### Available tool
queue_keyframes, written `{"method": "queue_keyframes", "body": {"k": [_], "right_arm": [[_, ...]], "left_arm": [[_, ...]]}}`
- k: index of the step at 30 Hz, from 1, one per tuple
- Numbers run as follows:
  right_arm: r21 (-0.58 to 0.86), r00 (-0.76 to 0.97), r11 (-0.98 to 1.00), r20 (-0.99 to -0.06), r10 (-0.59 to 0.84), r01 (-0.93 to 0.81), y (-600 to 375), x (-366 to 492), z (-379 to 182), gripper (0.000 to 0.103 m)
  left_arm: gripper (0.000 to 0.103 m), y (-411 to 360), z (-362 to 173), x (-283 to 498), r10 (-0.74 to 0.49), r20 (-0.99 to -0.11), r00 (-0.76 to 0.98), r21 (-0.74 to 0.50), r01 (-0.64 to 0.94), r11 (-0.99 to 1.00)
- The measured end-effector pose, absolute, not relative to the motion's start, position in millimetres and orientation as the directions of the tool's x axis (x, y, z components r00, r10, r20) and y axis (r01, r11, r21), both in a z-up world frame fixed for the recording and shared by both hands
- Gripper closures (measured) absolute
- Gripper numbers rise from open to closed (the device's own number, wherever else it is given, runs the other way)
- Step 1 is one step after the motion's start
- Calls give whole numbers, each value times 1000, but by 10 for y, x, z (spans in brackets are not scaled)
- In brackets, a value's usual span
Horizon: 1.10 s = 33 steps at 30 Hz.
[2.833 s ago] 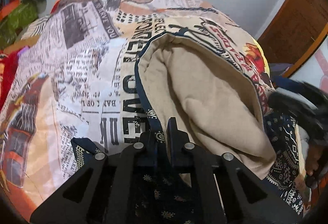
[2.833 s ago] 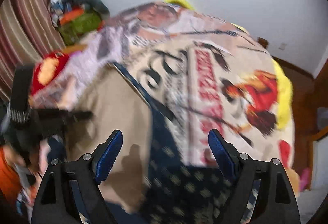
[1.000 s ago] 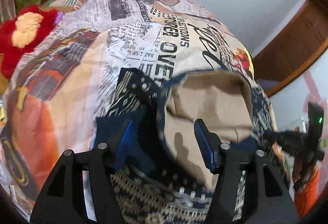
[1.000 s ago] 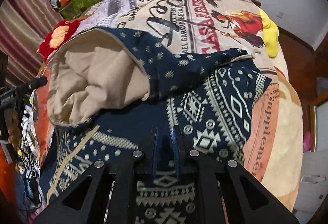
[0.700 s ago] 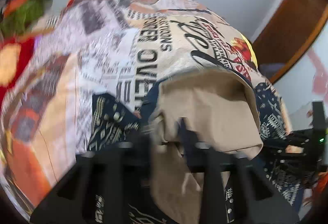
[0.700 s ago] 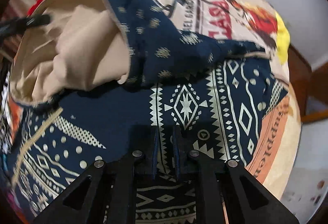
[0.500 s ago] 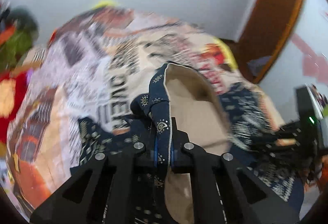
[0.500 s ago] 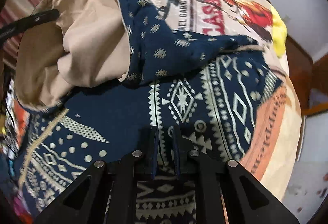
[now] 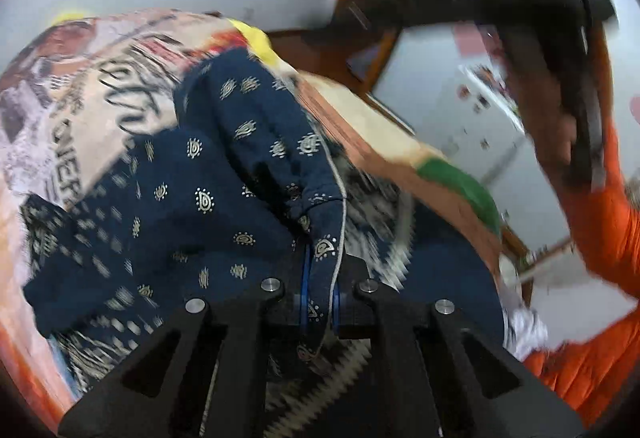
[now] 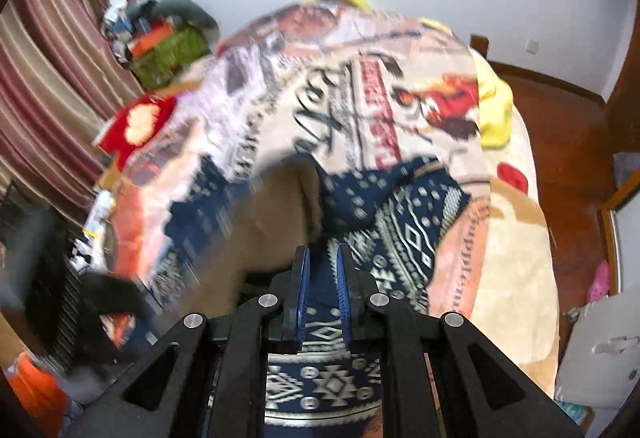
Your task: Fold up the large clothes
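Observation:
A large navy garment [image 9: 192,205] with small gold paisley marks, white geometric bands and a beige lining lies on the bed. My left gripper [image 9: 320,302] is shut on a hemmed navy edge of it, and the cloth drapes away to the left. In the right wrist view the garment [image 10: 400,222] lies bunched at the bed's near end, with its beige lining [image 10: 276,222] turned up. My right gripper [image 10: 322,278] is shut on its patterned edge. Both views are motion-blurred.
The bed carries a printed newspaper-style bedspread [image 10: 320,85] with a yellow pillow [image 10: 494,105] at its right. A red plush [image 10: 138,125] and clutter [image 10: 164,41] sit by striped curtains at the left. Wooden floor [image 10: 568,141] lies right of the bed. An orange-sleeved arm [image 9: 608,222] is close at the right.
The left gripper shut on the navy edge and has swung right, toward the door and the person. The right gripper, still shut on the patterned edge, has lifted and pulled back.

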State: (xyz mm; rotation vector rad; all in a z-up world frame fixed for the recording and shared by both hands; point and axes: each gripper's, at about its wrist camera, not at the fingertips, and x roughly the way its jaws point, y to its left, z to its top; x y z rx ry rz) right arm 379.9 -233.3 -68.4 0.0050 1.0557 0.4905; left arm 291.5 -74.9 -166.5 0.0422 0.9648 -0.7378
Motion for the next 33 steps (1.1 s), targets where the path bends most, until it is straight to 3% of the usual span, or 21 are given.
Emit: {"method": "queue_keyframes", "body": {"k": [5, 10, 11, 13, 15, 17, 20, 24, 28, 31, 33], "right_arm": [[237, 354, 872, -844, 404, -429, -1979, 3793, -689, 93], [170, 250, 871, -917, 310, -460, -1680, 3764, -1274, 93], [161, 215, 876, -935, 283, -455, -1663, 3752, -1451, 93], [152, 174, 883, -952, 251, -445, -1725, 3709, -1690, 93], [151, 149, 887, -960, 237, -436, -1824, 3654, -1837, 93], [149, 144, 892, -963, 230, -426, -1942, 3588, -1916, 93], [170, 156, 892, -954, 254, -418, -2099, 3502, -1893, 93], [181, 175, 899, -947, 268, -398, -2208, 3461, -1758, 93], [199, 222, 904, -929, 297, -379, -2240, 3492, -1555, 93], [182, 237, 909, -929, 284, -374, -2225, 3520, -1479, 93], [142, 255, 913, -934, 252, -383, -2197, 3544, -1450, 93]], "left_arm": [[96, -845, -1880, 2631, -529, -803, 273, -278, 614, 739], [95, -557, -1843, 2533, -519, -797, 307, -305, 538, 786], [93, -459, -1824, 2527, -522, -794, 312, -320, 515, 795], [77, -254, -1757, 2490, -528, -781, 334, -346, 473, 811], [50, -60, -1675, 2430, -529, -762, 373, -357, 438, 825], [41, 105, -1608, 2423, -510, -747, 426, -345, 407, 846], [40, 315, -1601, 2505, -443, -758, 479, -312, 330, 891], [40, 606, -1958, 2912, -412, -795, 444, -413, 101, 905], [47, 656, -2336, 3224, -480, -797, 367, -528, -36, 849], [70, 554, -2412, 3340, -516, -776, 363, -565, -36, 824], [99, 465, -2378, 3397, -450, -806, 385, -493, -16, 870]]}}
